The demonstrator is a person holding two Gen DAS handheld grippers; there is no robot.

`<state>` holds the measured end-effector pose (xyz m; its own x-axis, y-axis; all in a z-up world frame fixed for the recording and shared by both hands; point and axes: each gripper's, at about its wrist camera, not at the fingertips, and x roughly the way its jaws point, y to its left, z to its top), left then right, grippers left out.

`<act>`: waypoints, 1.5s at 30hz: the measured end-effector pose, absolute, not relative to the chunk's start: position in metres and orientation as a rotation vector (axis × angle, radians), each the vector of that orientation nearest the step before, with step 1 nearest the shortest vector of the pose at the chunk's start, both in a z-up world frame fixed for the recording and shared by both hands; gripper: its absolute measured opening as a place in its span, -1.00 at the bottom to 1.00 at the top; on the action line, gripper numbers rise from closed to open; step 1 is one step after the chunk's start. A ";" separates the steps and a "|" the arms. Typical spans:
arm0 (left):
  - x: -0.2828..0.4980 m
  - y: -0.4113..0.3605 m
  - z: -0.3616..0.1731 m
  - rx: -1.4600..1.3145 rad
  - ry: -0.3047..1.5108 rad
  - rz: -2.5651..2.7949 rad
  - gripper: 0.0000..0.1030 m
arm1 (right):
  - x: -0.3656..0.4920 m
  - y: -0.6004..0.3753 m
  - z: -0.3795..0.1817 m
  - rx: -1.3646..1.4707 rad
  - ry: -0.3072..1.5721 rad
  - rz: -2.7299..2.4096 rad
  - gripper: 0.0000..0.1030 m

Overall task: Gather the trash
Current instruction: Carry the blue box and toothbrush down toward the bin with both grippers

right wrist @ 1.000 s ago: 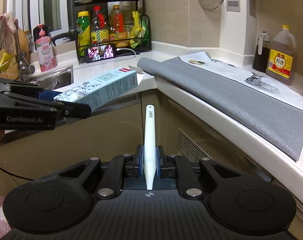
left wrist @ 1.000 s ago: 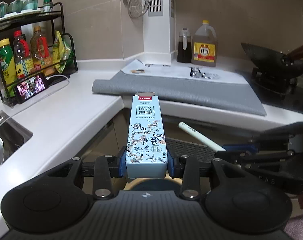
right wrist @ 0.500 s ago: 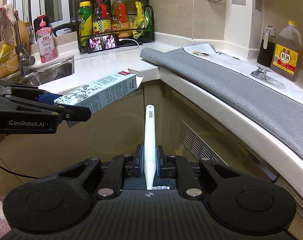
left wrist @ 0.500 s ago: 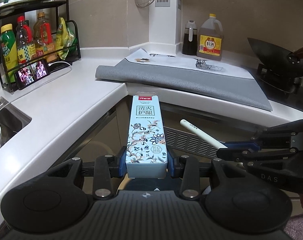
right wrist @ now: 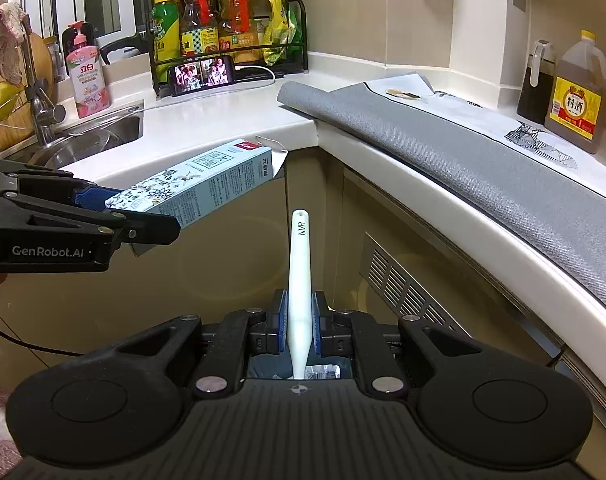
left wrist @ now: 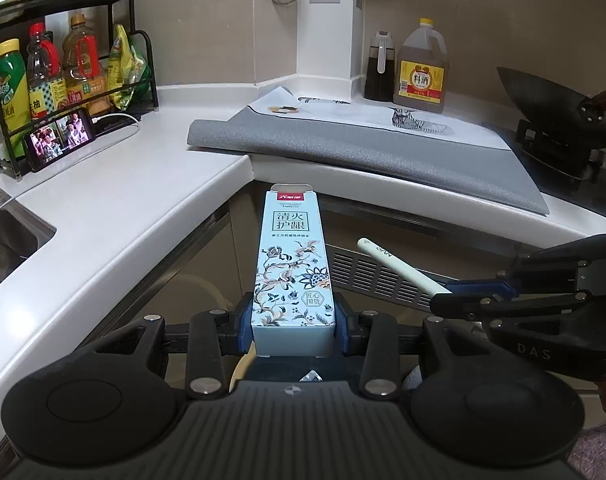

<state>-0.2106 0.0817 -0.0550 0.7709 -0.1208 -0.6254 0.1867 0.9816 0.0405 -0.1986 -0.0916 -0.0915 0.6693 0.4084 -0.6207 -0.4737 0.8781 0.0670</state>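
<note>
The left gripper (left wrist: 293, 330) was clamped on the near end of the floral toothpaste carton (left wrist: 293, 268), pads pressed to both long sides; the carton jutted forward in the air, off the white worktop (left wrist: 115, 216), out past its inner corner; its far flap stood open. The right gripper (right wrist: 299, 330) was pinched tight on a slim white tube (right wrist: 299, 272) near its tapered end, the tube pointing ahead and up; both pieces of trash hung in front of the cabinet fronts, near each other but apart. Below the jaws something pale and round showed, with crumpled scraps in it; likely the bin, though I could not say for sure. To drop well, each load should sit squarely over that mouth before the pads part; the long carton wanted tipping nose-down so it would not bridge the rim; one hand at a time, so the grippers would not knock.
</note>
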 end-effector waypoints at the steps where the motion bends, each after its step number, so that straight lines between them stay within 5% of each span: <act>1: -0.210 0.082 -0.055 0.104 0.671 -0.167 -0.17 | -0.198 -0.091 -0.092 -0.103 0.676 0.497 -0.74; 45: -0.147 0.085 -0.130 0.092 0.964 -0.129 -0.16 | -0.138 -0.067 -0.155 -0.133 0.860 0.492 -0.74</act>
